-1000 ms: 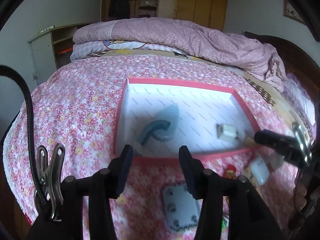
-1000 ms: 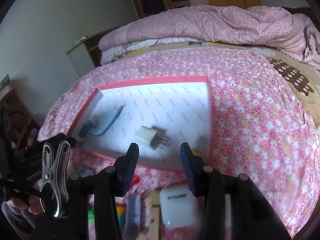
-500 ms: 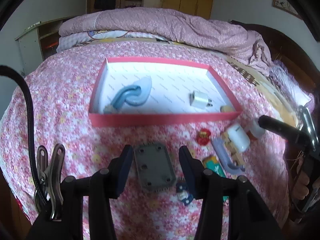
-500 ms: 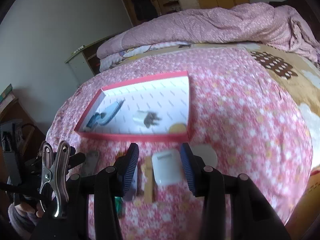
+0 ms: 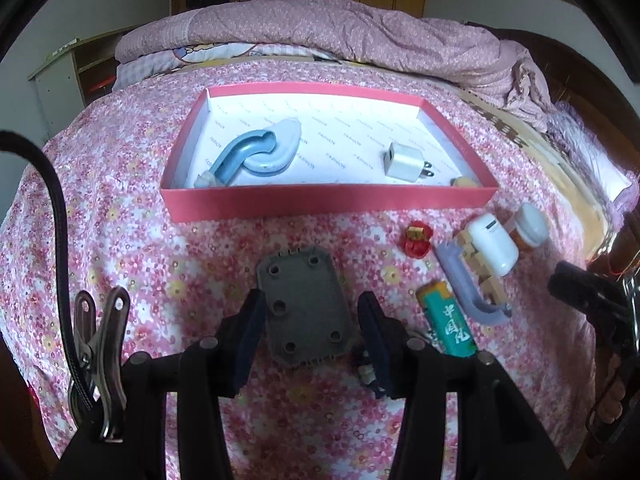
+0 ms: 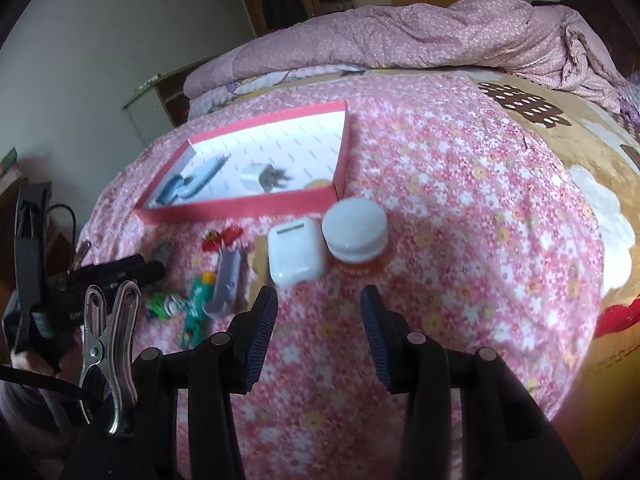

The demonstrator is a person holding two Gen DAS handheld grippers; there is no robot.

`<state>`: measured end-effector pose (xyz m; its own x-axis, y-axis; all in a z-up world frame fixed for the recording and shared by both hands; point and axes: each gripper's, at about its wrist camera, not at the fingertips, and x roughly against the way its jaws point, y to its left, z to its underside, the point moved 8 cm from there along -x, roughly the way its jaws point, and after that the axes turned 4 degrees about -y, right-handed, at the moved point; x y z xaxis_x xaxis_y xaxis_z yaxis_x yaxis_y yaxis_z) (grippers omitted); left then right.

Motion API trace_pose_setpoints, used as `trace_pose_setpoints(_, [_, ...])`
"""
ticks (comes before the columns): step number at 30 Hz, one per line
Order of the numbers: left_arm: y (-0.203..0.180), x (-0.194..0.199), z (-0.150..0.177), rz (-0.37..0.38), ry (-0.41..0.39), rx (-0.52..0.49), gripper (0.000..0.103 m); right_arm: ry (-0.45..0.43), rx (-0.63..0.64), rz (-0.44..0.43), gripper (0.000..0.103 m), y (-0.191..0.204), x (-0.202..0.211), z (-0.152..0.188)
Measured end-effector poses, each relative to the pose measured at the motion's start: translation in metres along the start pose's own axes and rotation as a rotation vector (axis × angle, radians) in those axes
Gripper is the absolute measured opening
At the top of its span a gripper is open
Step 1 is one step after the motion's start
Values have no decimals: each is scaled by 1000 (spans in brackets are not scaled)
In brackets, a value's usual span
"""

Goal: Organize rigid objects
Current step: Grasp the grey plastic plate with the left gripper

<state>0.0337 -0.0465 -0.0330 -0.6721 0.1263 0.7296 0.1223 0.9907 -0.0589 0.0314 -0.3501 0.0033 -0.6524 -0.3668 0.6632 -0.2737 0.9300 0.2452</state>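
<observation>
Left wrist view: plate framed, not gripped

Left gripper (image 5: 311, 330) straddles the flat grey plate (image 5: 305, 305), jaws apart, nothing held. Thin and hard on a soft quilt (image 5: 120, 208), it may slide or tilt under pinching. Right gripper (image 6: 319, 330) stands open near the glossy white case (image 6: 295, 256). Box (image 5: 328, 201) lies beyond.

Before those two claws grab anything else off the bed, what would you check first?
1. Left gripper lined up on the grey plate: ok, one finger on each side.
2. Left gripper open: ok, gaps show beside the plate.
3. Right gripper empty and open: ok.
4. Right gripper aimed at one thing: not ok; the white case and the bottle lie ahead, touching each other.
5. Room in the red box: ok, much bare floor beside the charger.
6. Plate lying flat: ok.
</observation>
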Motion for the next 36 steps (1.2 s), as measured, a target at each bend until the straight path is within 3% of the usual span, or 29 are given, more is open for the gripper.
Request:
trace_pose_setpoints(11, [3, -11, 4, -43, -31, -30, 51, 34, 60, -10, 44, 12, -16, 23])
trace_pose_setpoints(17, [1, 1, 1, 18, -63, -25, 51, 32, 97, 5, 48, 16, -20, 29])
trace_pose_setpoints(21, [-6, 16, -4, 13, -120, -89, 51, 21, 93, -2, 50, 17, -21, 28])
trace_pose_setpoints(29, [-10, -4, 5, -34, -69, -113, 51, 17, 86, -13, 50, 16, -22, 28])
trace_pose_setpoints(36, [1, -7, 5, -48, -65, -55, 51, 17, 99, -13, 54, 18, -22, 29])
